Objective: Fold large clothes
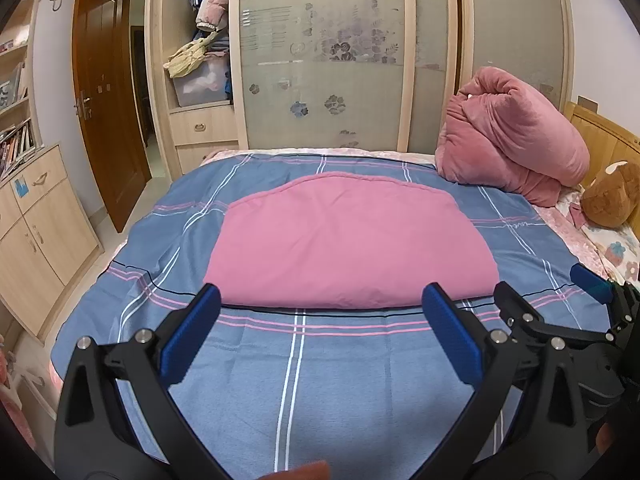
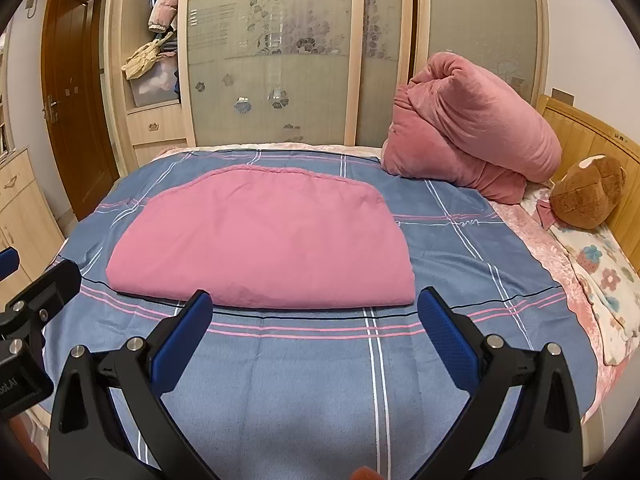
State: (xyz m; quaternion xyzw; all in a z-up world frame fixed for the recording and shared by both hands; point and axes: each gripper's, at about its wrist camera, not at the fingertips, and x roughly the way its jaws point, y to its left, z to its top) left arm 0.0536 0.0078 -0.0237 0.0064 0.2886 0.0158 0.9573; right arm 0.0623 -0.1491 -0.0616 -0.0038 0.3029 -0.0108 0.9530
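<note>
Pink cloth (image 1: 348, 240) flat mid-bed, near front edge. Left gripper (image 1: 320, 336), right gripper (image 2: 316, 336) both spread, empty. Pinch near corners together, lift evenly.

You're in a home bedroom: bed (image 1: 332, 360) under a plaid sheet, sliding-door wardrobe (image 1: 328, 52) with hanging coats, wooden headboard (image 2: 580, 136), teddy bear (image 2: 588, 196).
</note>
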